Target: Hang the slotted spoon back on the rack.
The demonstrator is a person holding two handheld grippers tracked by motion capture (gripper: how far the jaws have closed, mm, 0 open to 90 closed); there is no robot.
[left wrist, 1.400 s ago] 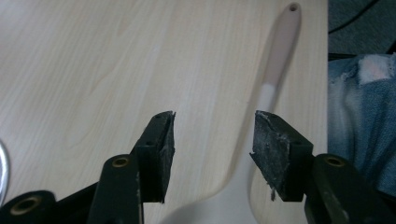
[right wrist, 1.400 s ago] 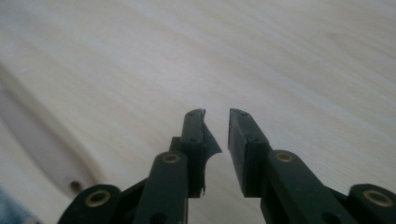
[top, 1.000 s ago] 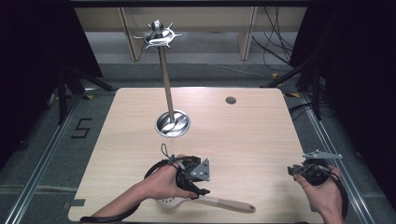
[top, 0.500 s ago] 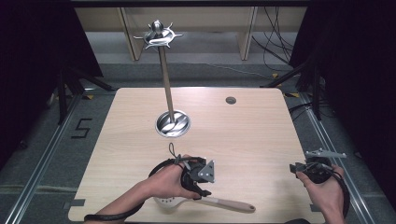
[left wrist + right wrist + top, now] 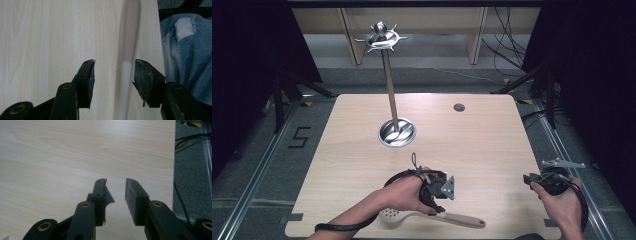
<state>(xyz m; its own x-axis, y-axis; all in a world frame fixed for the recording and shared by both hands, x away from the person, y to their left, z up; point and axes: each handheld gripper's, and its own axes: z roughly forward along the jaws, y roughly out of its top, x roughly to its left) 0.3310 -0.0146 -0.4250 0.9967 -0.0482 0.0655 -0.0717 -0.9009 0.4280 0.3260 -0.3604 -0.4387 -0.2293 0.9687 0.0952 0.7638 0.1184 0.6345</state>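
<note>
Where the floor (image 5: 272,150) beside the table (image 5: 492,145) is marked — "5" (image 5: 298,137).

Left gripper (image 5: 451,187) low near the front edge, jaws just narrowing but still apart; right gripper (image 5: 528,178) half-open, idle.

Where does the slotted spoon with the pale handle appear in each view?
High view: slotted spoon at the near table edge, under the left gripper.
Left gripper view: its handle runs up between the open jaws, which have just been closing.
Right gripper view: not in it.
Shared landmark: the light wood table.
</note>
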